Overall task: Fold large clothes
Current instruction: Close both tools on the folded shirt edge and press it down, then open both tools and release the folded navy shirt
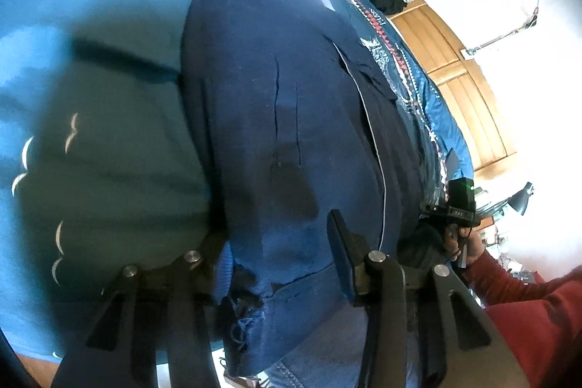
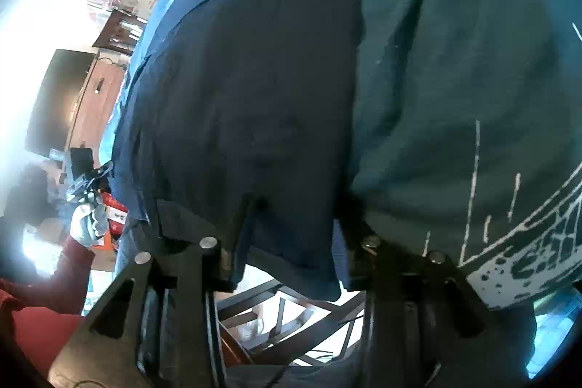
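Navy shirt (image 1: 291, 119) stretching lengthwise ahead; hem between spread fingers of left gripper (image 1: 276, 264) and right gripper (image 2: 287, 250), neither clamped.

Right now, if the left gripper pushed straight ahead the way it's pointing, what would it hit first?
The navy shirt. Its hem already lies between the open fingers of the left gripper, so going forward would likely just push deeper into that cloth, though depth is hard to judge.
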### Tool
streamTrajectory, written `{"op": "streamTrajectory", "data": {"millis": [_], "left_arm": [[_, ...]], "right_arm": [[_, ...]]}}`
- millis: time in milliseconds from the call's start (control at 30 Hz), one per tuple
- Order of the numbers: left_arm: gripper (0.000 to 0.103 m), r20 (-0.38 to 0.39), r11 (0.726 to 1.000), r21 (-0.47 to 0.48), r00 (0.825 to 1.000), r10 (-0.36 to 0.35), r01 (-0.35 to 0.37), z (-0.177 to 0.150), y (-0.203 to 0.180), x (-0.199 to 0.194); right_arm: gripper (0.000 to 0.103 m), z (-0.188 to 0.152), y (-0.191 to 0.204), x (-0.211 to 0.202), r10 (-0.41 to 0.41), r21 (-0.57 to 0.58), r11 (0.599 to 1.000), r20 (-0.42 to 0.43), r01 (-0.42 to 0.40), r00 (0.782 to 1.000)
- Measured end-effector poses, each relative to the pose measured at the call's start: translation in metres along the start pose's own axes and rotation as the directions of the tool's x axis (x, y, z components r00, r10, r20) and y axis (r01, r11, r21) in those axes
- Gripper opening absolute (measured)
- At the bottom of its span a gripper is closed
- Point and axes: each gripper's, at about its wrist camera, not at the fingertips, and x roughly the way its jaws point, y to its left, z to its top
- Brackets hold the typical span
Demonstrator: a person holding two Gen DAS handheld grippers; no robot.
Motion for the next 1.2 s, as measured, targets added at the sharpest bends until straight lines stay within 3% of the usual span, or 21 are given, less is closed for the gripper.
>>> {"op": "streamTrajectory", "data": {"millis": [200,233,267,300,333,367,500,633,700,800,900,1033,1100,1167,1200], "left_arm": [[0.046,-0.009,0.999,-0.022,0.999,-0.040,0.040,-0.004,-0.003,0.009],[0.046,0.002,0.998,-0.045,0.999,-0.051,0.051,-0.004,0.001,0.010],[0.045,0.005,0.997,-0.053,0.999,-0.054,0.054,-0.004,0.003,0.010],[0.035,0.005,0.998,-0.044,0.999,-0.035,0.035,-0.004,0.002,0.010],[0.014,0.004,1.000,-0.025,1.000,0.009,-0.009,-0.004,-0.003,0.008],[0.005,0.012,1.000,-0.024,1.000,0.011,-0.011,-0.005,-0.008,0.004],[0.007,0.081,0.996,0.030,0.993,-0.081,0.078,0.005,-0.058,-0.021],[0.007,0.169,0.983,0.058,0.969,-0.182,0.174,0.042,-0.088,-0.029],[0.007,0.232,0.974,0.056,0.946,-0.227,0.220,0.078,-0.095,-0.034],[0.007,0.310,0.970,0.071,0.919,-0.242,0.232,0.143,-0.107,-0.042],[0.008,0.347,0.981,0.069,0.918,-0.195,0.182,0.217,-0.107,-0.035],[0.014,0.362,0.991,-0.019,0.925,-0.116,0.131,0.295,-0.072,0.003],[0.021,0.314,0.997,-0.069,0.949,-0.012,0.036,0.328,-0.042,0.040],[0.025,0.200,0.984,-0.164,0.974,0.109,-0.076,0.350,0.001,0.096],[0.029,0.143,0.970,-0.189,0.973,0.183,-0.154,0.355,0.019,0.121]], "right_arm": [[0.042,0.001,-0.006,0.003,0.037,0.030,0.999,0.007,-0.038,0.999],[0.041,0.000,-0.005,0.003,0.030,0.025,0.999,0.010,-0.030,0.999],[0.028,-0.001,-0.001,0.002,-0.001,0.009,1.000,0.010,0.001,1.000],[0.005,-0.002,0.002,-0.001,-0.020,-0.005,1.000,0.016,0.020,1.000],[0.004,-0.003,0.007,-0.008,-0.019,-0.010,1.000,0.039,0.019,0.999],[0.003,-0.004,0.016,-0.021,0.000,-0.022,1.000,0.073,0.001,0.997],[0.002,0.000,0.050,-0.076,0.131,-0.063,0.991,0.204,-0.121,0.970],[0.001,0.038,0.079,-0.109,0.217,-0.119,0.974,0.270,-0.191,0.938],[0.001,0.062,0.088,-0.116,0.238,-0.140,0.969,0.282,-0.205,0.929],[0.001,0.123,0.092,-0.128,0.256,-0.150,0.964,0.316,-0.218,0.914],[0.001,0.194,0.084,-0.129,0.256,-0.131,0.966,0.346,-0.224,0.903],[0.002,0.290,0.046,-0.094,0.192,-0.075,0.981,0.327,-0.177,0.925],[0.007,0.325,0.019,-0.058,0.118,-0.046,0.993,0.269,-0.110,0.956],[0.013,0.348,-0.014,-0.018,0.007,0.025,1.000,0.212,-0.013,0.977],[0.020,0.354,-0.024,-0.006,-0.031,0.041,0.999,0.195,0.023,0.980]]}}
